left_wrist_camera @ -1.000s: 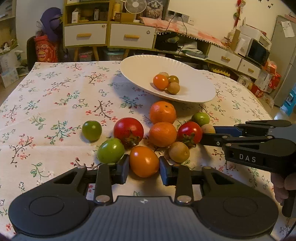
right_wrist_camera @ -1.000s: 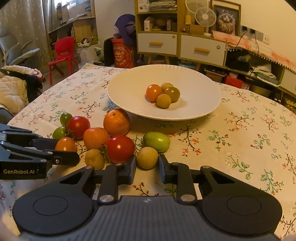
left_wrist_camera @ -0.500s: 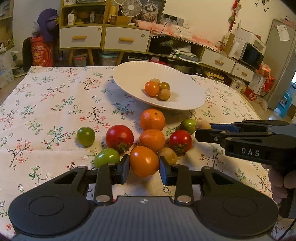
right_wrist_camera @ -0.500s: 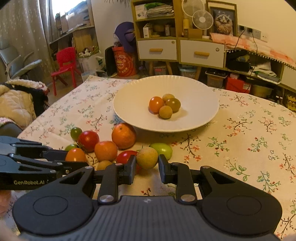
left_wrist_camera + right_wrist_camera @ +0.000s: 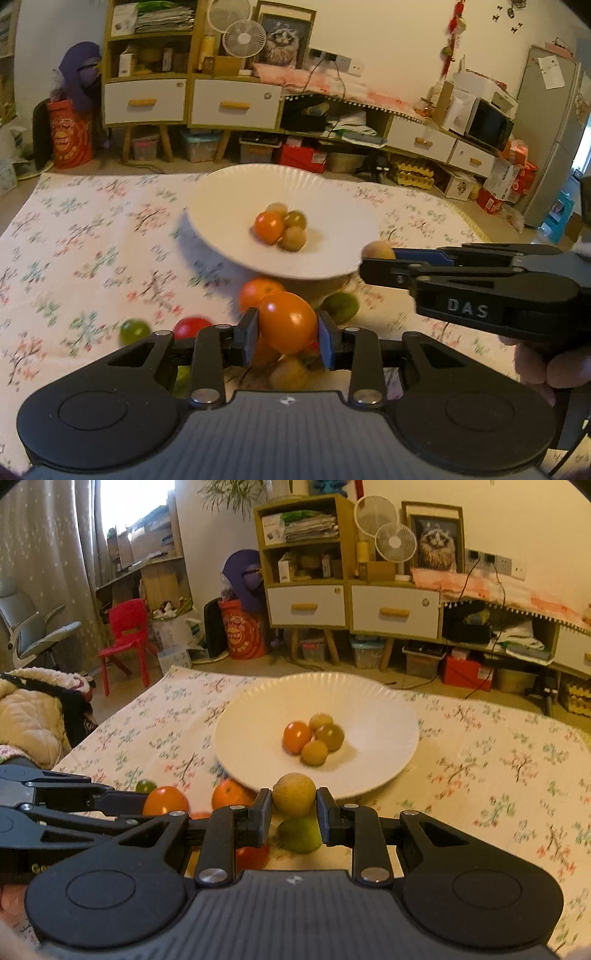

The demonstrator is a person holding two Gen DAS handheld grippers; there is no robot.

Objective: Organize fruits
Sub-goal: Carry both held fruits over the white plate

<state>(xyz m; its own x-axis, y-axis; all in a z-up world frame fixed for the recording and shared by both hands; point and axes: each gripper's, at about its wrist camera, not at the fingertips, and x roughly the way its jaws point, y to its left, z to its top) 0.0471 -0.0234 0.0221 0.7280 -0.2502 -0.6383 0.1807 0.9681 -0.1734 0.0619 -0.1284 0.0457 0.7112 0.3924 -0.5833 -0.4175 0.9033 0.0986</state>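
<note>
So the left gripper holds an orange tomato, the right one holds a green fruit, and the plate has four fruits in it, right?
Not quite. The right gripper holds a tan-yellow fruit, as the right wrist view shows; the green one lies below. The left gripper does hold the orange tomato, and the plate has four.

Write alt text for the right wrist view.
The right gripper holds a small tan fruit in its jaws just short of a white plate that holds four small fruits. At left, the left gripper holds an orange tomato above the floral tablecloth.
</note>
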